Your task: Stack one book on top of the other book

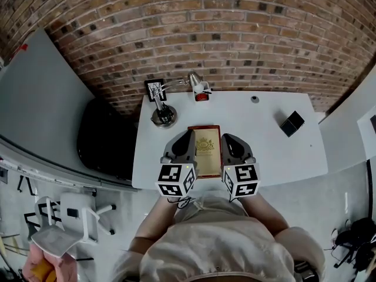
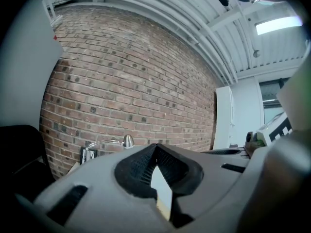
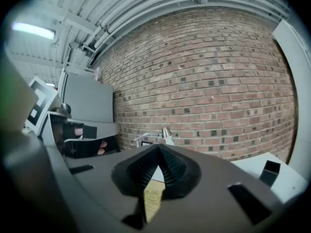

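One book [image 1: 205, 150] shows, flat on the tabletop [image 1: 264, 151] on the lamp's [image 1: 163, 116] near side. Left hand-held gripper [image 1: 188, 137] and right hand-held gripper [image 1: 228, 140], slightly further from the lamp, are pressed together, empty. Likely stiff, weighty, slick-covered: pinch a long edge.

Even soft lighting; ceiling strip light [image 2: 277, 25] glares; strong fisheye bends brick wall [image 1: 194, 28]; corners dark; foreground blurred.
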Motion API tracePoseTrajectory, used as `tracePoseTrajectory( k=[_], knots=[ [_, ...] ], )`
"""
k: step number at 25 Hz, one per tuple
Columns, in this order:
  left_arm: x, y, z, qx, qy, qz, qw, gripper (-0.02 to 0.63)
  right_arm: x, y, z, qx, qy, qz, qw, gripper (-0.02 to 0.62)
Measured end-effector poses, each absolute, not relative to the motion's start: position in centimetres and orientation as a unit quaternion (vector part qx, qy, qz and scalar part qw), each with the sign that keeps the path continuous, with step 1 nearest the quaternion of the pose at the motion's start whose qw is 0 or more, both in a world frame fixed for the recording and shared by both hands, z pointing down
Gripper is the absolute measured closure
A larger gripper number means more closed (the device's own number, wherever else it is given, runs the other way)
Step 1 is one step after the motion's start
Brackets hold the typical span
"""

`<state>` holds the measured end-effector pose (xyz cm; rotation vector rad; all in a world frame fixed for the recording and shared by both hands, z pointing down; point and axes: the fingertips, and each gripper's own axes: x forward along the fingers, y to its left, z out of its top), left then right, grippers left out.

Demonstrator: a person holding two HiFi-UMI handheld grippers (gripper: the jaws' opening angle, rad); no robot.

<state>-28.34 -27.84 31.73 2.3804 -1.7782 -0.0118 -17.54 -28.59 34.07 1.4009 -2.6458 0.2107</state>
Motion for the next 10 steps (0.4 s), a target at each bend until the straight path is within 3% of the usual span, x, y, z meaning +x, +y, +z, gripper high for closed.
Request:
tracePoseTrajectory(
  k=[10],
  knots=[
    [-28.55,-28.02,32.56,0.796,-0.597,-0.003,0.102,0.588,-17.65,-28.52,34.39,0.467,-0.878,0.064,0.080,0.569]
  ],
)
